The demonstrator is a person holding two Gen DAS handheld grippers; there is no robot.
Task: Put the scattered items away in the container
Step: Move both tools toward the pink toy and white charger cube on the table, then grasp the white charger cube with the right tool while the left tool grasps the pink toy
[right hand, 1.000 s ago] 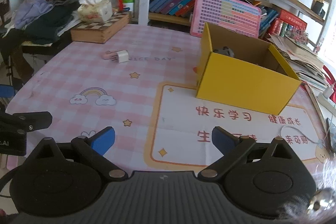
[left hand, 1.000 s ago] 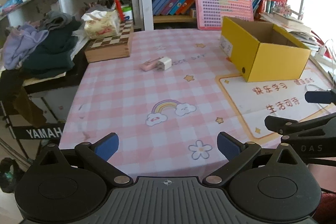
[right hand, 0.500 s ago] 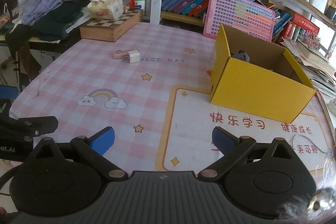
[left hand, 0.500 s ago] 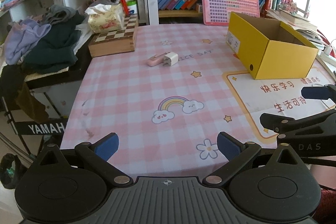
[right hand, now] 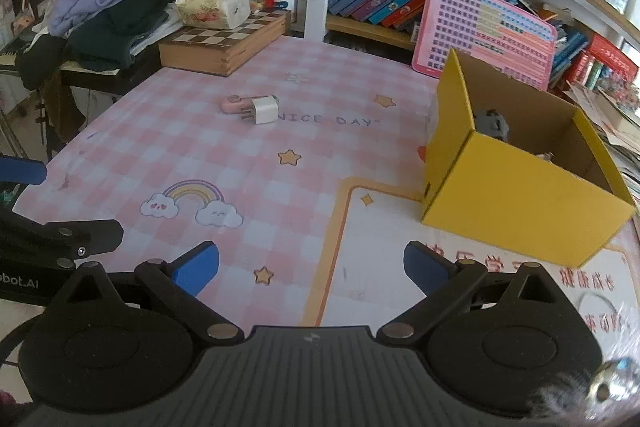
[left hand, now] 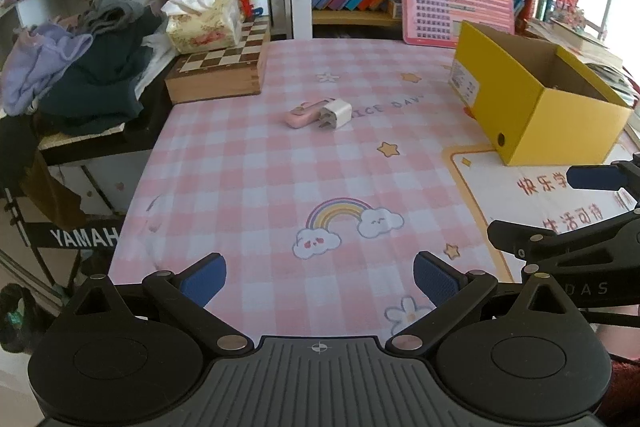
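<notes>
The left gripper (left hand: 320, 277) is held over the near edge of the table (left hand: 248, 187), its blue-padded jaws spread wide with nothing between them. The right gripper (right hand: 311, 267) is likewise held over the near edge, further toward the right side, with its jaws spread and empty. A white charger plug (left hand: 335, 114) is seen lying on the pink checked tablecloth toward the far middle of the table, and a small pink item (left hand: 301, 115) is pressed against its left side; what the pink item is cannot be made out at this range. The yellow cardboard box (right hand: 516, 199) is set near the far right corner of the table, open at the top, and a grey object (right hand: 493, 123) is seen inside it against the far wall, though its kind is not clear. A wooden chessboard case (left hand: 220, 71) is placed at the far left corner, with a tissue box (left hand: 202, 23) resting on top of it. A pile of clothes (left hand: 80, 67) is heaped beyond the left edge.
</notes>
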